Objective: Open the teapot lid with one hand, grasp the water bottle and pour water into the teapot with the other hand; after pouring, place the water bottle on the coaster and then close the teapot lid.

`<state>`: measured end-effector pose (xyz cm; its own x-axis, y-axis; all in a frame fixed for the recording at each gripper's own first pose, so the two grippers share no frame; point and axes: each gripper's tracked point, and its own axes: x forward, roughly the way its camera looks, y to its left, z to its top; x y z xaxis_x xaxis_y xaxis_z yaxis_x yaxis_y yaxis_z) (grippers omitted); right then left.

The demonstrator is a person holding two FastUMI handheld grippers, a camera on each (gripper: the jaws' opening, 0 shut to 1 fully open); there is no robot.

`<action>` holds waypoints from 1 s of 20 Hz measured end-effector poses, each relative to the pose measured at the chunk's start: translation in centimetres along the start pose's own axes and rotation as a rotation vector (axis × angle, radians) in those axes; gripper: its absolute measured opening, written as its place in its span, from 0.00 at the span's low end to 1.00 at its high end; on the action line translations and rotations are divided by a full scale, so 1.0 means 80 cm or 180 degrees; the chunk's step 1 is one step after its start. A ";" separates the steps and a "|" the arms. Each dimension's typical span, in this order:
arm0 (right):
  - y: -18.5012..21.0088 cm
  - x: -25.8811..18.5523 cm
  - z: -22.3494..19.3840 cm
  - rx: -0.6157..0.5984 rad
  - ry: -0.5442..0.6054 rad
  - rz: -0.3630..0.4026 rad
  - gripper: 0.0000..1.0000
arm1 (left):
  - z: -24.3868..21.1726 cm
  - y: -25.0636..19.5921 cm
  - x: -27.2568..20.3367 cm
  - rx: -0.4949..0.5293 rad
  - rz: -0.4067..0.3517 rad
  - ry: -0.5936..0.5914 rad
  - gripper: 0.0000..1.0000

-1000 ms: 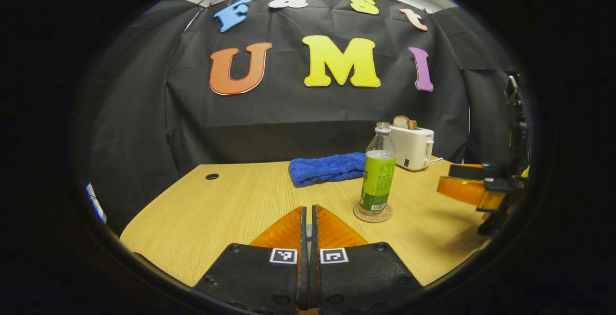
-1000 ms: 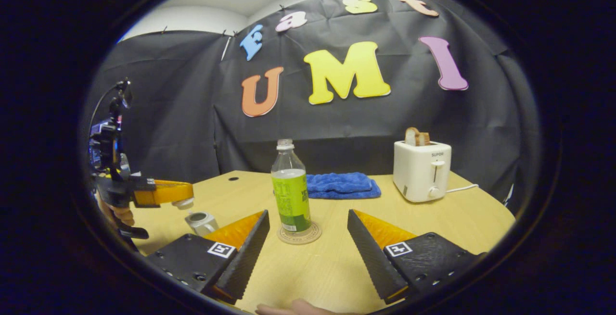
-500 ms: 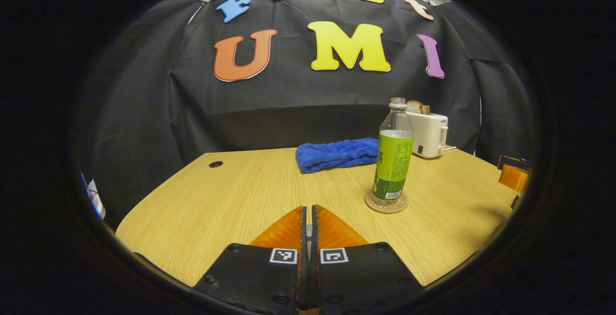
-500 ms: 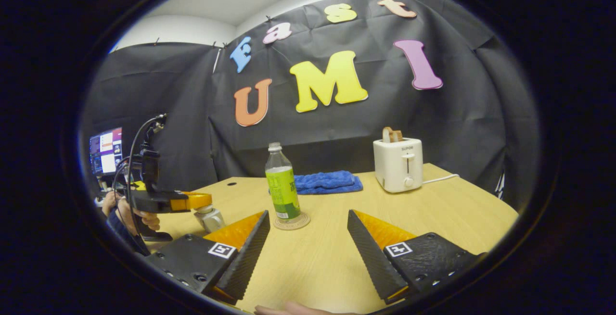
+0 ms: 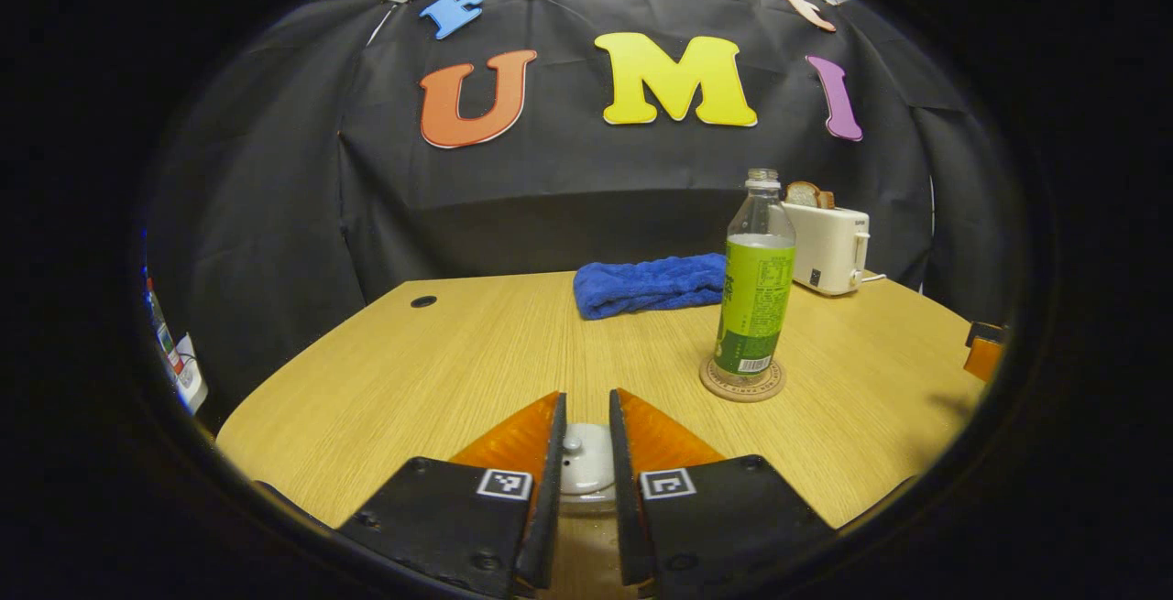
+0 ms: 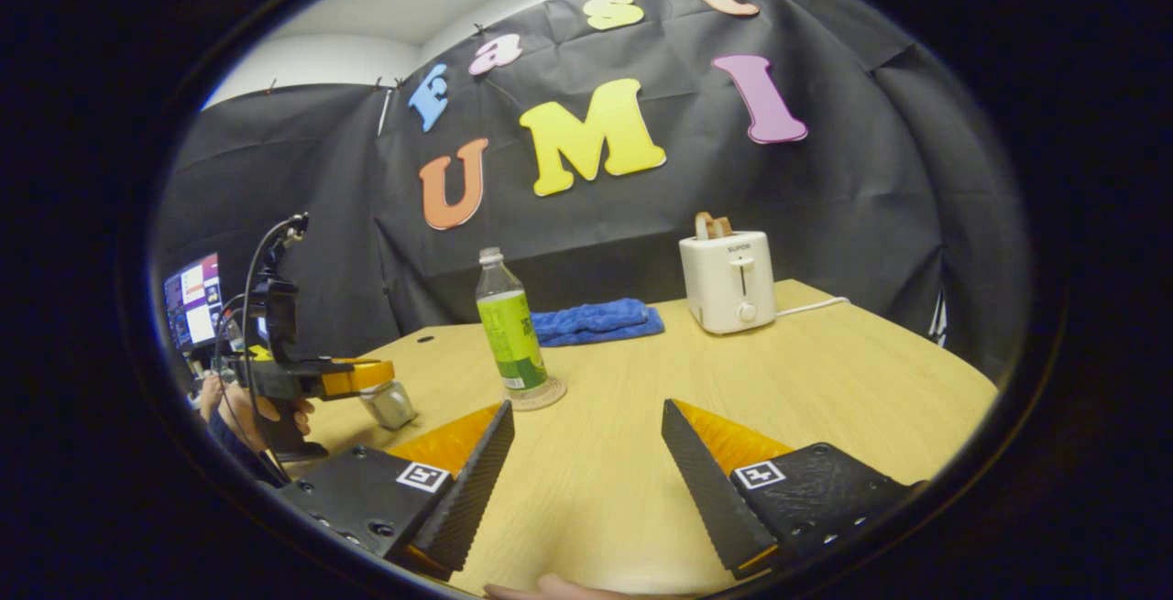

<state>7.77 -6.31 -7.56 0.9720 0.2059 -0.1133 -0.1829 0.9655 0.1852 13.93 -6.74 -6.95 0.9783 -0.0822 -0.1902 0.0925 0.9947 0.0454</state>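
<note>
A clear water bottle (image 5: 756, 279) with a green label stands upright on a round coaster (image 5: 742, 381) right of the table's middle. My left gripper (image 5: 586, 398) is slightly open, its fingers on either side of the white knob of the teapot lid (image 5: 585, 461) with a small gap. In the right gripper view, the left gripper (image 6: 362, 376) hovers right over the small pale teapot (image 6: 389, 404), and the bottle (image 6: 509, 330) stands on its coaster (image 6: 534, 394) beyond. My right gripper (image 6: 586, 417) is open wide over bare table, well short of the bottle.
A folded blue towel (image 5: 651, 284) lies behind the bottle. A white toaster (image 6: 729, 279) with bread in it stands at the back right, its cord trailing right. A cable hole (image 5: 423, 301) is at the table's back left. A hand (image 6: 266, 409) holds the left gripper.
My left gripper's fingers have parted from a tight shut, and the lid knob now shows between them. My right gripper has drawn back from the bottle, which looks smaller and farther left.
</note>
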 end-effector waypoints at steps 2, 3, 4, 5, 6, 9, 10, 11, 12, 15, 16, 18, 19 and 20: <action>-0.006 -0.005 0.003 0.0007 -0.0011 -0.0066 0.96 | 0.007 -0.002 -0.009 0.0016 -0.0026 -0.0032 0.45; -0.005 -0.008 0.004 0.0012 -0.0021 -0.0078 0.96 | 0.012 -0.008 -0.014 0.0019 -0.0077 -0.0069 0.50; -0.008 -0.010 0.006 0.0003 -0.0019 -0.0122 0.96 | 0.020 -0.011 -0.023 0.0018 -0.0102 -0.0135 0.64; -0.010 -0.015 0.010 -0.0008 -0.0038 -0.0160 0.96 | 0.031 -0.010 -0.032 0.0014 -0.0092 -0.0226 0.74; -0.012 -0.018 0.015 -0.0026 -0.0061 -0.0220 0.96 | 0.041 -0.009 -0.044 0.0018 -0.0061 -0.0294 0.85; -0.011 -0.034 0.030 -0.0166 -0.0157 -0.0334 0.96 | 0.061 -0.004 -0.081 0.0012 -0.0003 -0.0477 0.98; -0.011 -0.041 0.036 -0.0226 -0.0192 -0.0377 0.96 | 0.062 -0.005 -0.095 -0.0024 -0.0007 -0.0502 0.98; -0.008 -0.048 0.044 -0.0282 -0.0244 -0.0409 0.93 | 0.063 -0.008 -0.110 -0.0049 -0.0028 -0.0513 0.98; -0.008 -0.056 0.051 -0.0335 -0.0279 -0.0466 0.96 | 0.065 -0.008 -0.125 -0.0074 -0.0017 -0.0539 0.98; 0.005 -0.084 0.069 -0.0538 -0.0359 -0.0572 0.96 | 0.068 -0.003 -0.170 -0.0082 0.0062 -0.0586 0.98; 0.010 -0.094 0.076 -0.0593 -0.0391 -0.0594 0.96 | 0.072 -0.005 -0.184 -0.0051 0.0061 -0.0614 0.98; 0.019 -0.115 0.092 -0.0724 -0.0485 -0.0685 0.96 | 0.077 -0.005 -0.210 -0.0015 0.0093 -0.0688 0.98; 0.026 -0.125 0.100 -0.0795 -0.0542 -0.0728 0.96 | 0.079 -0.009 -0.221 -0.0014 0.0061 -0.0713 0.98; 0.035 -0.134 0.109 -0.0859 -0.0613 -0.0760 0.96 | 0.081 -0.016 -0.231 -0.0012 0.0019 -0.0749 0.98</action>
<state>-1.91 -7.23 2.72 0.9970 -0.0381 0.0674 0.0441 0.9950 -0.0901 -3.03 -6.87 2.84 0.9951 -0.0881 0.0439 0.0863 0.9954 0.0421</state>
